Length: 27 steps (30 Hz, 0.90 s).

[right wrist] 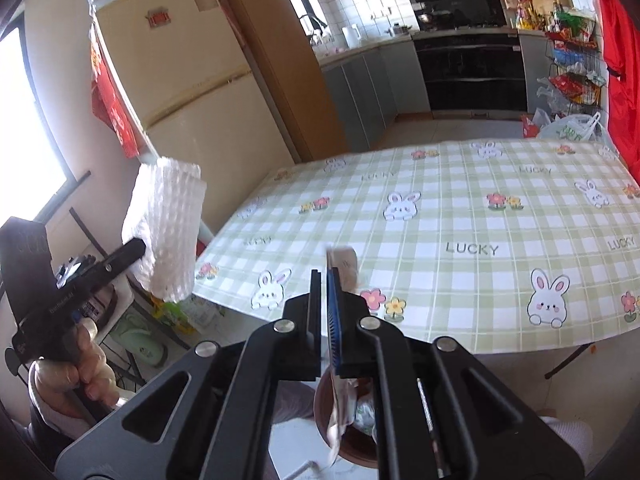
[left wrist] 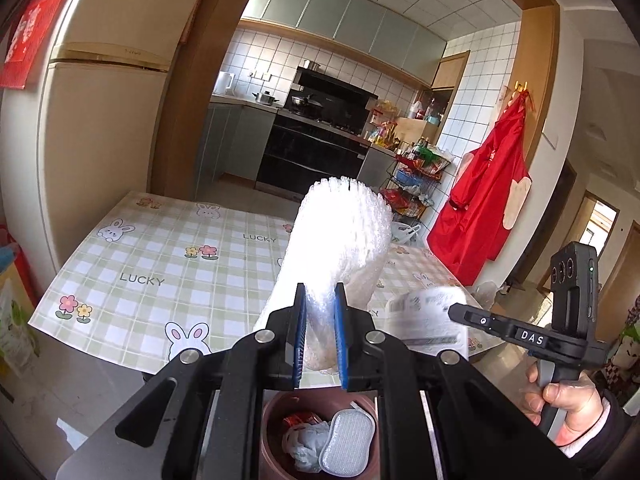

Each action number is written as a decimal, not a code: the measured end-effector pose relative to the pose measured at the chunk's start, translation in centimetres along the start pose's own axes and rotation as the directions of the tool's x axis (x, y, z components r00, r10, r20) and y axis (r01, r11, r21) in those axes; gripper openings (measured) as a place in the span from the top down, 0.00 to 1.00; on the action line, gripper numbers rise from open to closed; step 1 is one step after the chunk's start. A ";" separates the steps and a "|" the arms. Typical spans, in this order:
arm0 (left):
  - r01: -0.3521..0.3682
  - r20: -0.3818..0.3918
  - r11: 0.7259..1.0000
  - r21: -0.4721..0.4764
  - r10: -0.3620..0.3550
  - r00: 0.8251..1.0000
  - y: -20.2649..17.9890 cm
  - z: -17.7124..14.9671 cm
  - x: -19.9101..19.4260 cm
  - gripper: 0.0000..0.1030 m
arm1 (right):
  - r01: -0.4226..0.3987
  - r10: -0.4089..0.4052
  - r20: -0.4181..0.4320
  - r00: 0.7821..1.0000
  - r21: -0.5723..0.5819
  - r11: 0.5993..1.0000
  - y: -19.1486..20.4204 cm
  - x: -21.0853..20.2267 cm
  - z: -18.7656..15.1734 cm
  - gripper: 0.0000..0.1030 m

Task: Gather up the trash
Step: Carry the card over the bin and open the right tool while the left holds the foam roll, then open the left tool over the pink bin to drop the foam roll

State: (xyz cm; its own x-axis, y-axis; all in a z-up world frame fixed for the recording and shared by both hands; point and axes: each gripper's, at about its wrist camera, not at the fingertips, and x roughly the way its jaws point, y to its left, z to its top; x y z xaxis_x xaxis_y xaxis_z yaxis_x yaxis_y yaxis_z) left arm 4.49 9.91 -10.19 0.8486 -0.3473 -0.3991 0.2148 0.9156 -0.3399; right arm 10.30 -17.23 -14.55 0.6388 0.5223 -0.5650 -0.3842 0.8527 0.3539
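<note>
My left gripper [left wrist: 320, 292] is shut on a white foam net sleeve [left wrist: 340, 232] that stands up between its blue pads, over the near table edge. Straight below it sits a brown trash bin [left wrist: 270, 440] holding a grey sponge [left wrist: 346, 440], crumpled tissue and a red wrapper. My right gripper [right wrist: 323, 276] hangs over the same bin [right wrist: 324, 408]. Its jaws stand slightly apart with a gap showing. A thin white printed packet [right wrist: 344, 260], blurred, lies along the right pad and reaches down toward the bin. The right wrist view shows the left gripper [right wrist: 140, 246] with the foam sleeve [right wrist: 168, 232].
A table with a green checked bunny cloth [right wrist: 460, 208] fills the space ahead. A cream fridge [right wrist: 192, 80] stands left, a red apron [left wrist: 492, 184] hangs right, and a wire rack [left wrist: 412, 176] of goods stands beyond the table. A hand [left wrist: 568, 396] grips the right tool.
</note>
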 end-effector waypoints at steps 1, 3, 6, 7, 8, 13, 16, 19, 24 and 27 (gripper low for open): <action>0.002 -0.004 1.000 -0.002 -0.002 1.000 0.0 0.0 0.3 0.88 | 0.001 -0.001 -0.013 1.000 0.010 1.000 -0.3 0.3 -0.1 0.84; 0.009 -0.013 1.000 -0.003 -0.009 1.000 -0.1 -0.1 0.7 0.88 | 0.005 -0.004 -0.018 1.000 0.029 1.000 -0.8 0.6 -0.3 0.77; 0.017 -0.027 1.000 0.001 -0.017 0.999 -0.3 -0.4 1.1 0.88 | 0.027 -0.028 0.005 1.000 0.041 0.999 -1.3 0.3 -0.1 0.62; 0.020 -0.033 1.000 0.001 -0.020 0.999 -0.4 -0.5 1.3 0.88 | 0.039 -0.040 0.015 0.999 0.044 0.998 -1.4 0.2 -0.1 0.59; 0.024 -0.040 1.000 0.000 -0.024 0.999 -0.4 -0.6 1.4 0.88 | 0.052 -0.053 0.025 0.998 0.045 0.998 -1.6 0.0 0.1 0.50; 0.044 -0.067 0.999 0.006 -0.044 0.997 -1.0 -1.2 1.8 0.88 | 0.109 -0.113 0.085 0.990 0.050 0.993 -2.3 -1.5 0.9 0.24; 0.057 -0.082 0.998 0.014 -0.056 0.995 -1.6 -1.5 2.0 0.88 | 0.137 -0.142 0.131 0.981 0.048 0.989 -2.5 -2.7 1.3 0.13; 0.070 -0.101 0.997 0.027 -0.067 0.993 -2.5 -1.7 2.4 0.87 | 0.159 -0.164 0.169 0.972 0.047 0.986 -3.0 -4.0 1.4 0.10; 0.095 -0.138 0.994 0.052 -0.087 0.987 -4.3 -2.2 3.5 0.87 | 0.179 -0.189 0.217 0.958 0.067 0.982 -4.1 -6.0 1.8 0.07; 0.116 -0.163 0.991 0.072 -0.103 0.981 -5.6 -2.5 4.5 0.87 | 0.187 -0.199 0.233 0.952 0.076 0.979 -4.9 -6.8 1.9 0.07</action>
State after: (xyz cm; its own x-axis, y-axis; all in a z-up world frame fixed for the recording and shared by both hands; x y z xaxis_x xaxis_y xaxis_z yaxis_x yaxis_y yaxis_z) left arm 5.87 2.74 -12.22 0.7316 -0.4679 -0.4958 0.3457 0.8815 -0.3217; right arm 9.10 -24.95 -11.04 0.8399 0.3250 -0.4347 -0.2066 0.9321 0.2975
